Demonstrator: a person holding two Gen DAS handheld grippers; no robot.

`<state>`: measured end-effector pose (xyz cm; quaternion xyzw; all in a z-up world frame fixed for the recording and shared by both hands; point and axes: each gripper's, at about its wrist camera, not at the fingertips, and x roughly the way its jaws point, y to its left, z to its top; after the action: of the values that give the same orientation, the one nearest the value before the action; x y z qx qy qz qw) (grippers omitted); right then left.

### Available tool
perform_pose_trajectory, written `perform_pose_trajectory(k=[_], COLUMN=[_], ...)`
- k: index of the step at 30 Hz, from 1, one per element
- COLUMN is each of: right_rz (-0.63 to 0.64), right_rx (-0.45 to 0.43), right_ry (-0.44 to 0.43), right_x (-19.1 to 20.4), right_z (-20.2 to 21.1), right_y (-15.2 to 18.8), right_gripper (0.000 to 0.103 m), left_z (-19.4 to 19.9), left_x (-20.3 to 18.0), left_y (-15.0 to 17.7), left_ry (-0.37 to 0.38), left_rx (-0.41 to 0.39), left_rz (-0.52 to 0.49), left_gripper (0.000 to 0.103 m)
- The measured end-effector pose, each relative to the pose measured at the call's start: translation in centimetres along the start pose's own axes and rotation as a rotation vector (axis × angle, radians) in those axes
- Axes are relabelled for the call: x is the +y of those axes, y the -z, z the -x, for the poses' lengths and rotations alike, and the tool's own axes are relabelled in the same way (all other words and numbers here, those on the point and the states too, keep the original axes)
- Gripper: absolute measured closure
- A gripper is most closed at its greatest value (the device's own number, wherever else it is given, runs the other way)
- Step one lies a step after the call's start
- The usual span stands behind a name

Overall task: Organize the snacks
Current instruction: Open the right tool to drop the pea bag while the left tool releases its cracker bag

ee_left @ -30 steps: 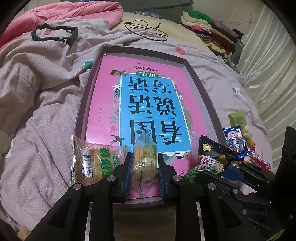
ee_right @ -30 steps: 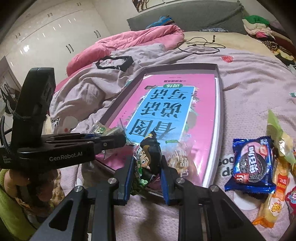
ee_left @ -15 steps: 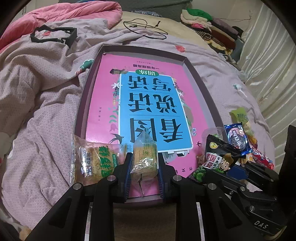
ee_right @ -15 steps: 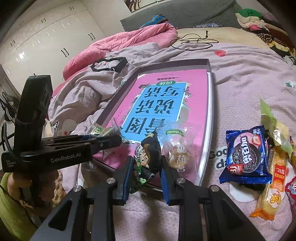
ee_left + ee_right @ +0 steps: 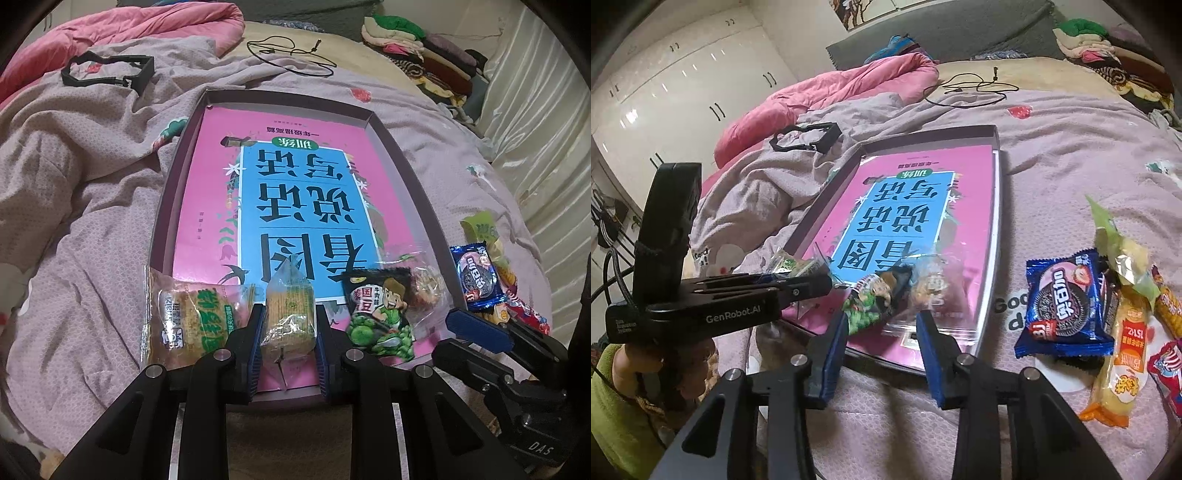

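Lilac bedspread [image 5: 92,206] carries the box lid [image 5: 173,206]; white wardrobes [image 5: 679,85] behind.

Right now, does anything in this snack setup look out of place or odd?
Slightly. The tray holds a pink book, and the snacks lie on its cover. Several more, including a blue cookie pack, sit outside on the bedspread. The black pea packet lies askew between the right gripper's just-opened jaws.

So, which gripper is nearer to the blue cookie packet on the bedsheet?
Right. The right gripper is open beside the tray's near corner, next to the blue cookie packet; the left gripper grips a yellow snack across the tray.
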<state>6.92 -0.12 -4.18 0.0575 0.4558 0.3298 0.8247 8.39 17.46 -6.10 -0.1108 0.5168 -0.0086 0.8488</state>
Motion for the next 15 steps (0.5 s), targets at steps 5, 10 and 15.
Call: perform_pose_trajectory(k=[5,10,15], right_rz=[-0.01,-0.01,-0.006], right_rx=[-0.004,-0.005,0.0], right_ry=[0.004,0.009,0.018], right_x=[-0.16,-0.13,-0.13], right_z=[0.13,0.17,0.05], right_y=[-0.01,0.02,0.0], right_gripper=[0.061,0.056,0.054], left_z=[0.04,0.06,0.06], left_x=[-0.04,0.0,0.15], left_y=[0.03,0.03,0.03], left_ry=[-0.005,-0.004,0.007], left_rx=[0.001,0.002,0.004], left_rz=[-0.001,0.001,0.009], left_gripper=[0.078,0.078,0.077])
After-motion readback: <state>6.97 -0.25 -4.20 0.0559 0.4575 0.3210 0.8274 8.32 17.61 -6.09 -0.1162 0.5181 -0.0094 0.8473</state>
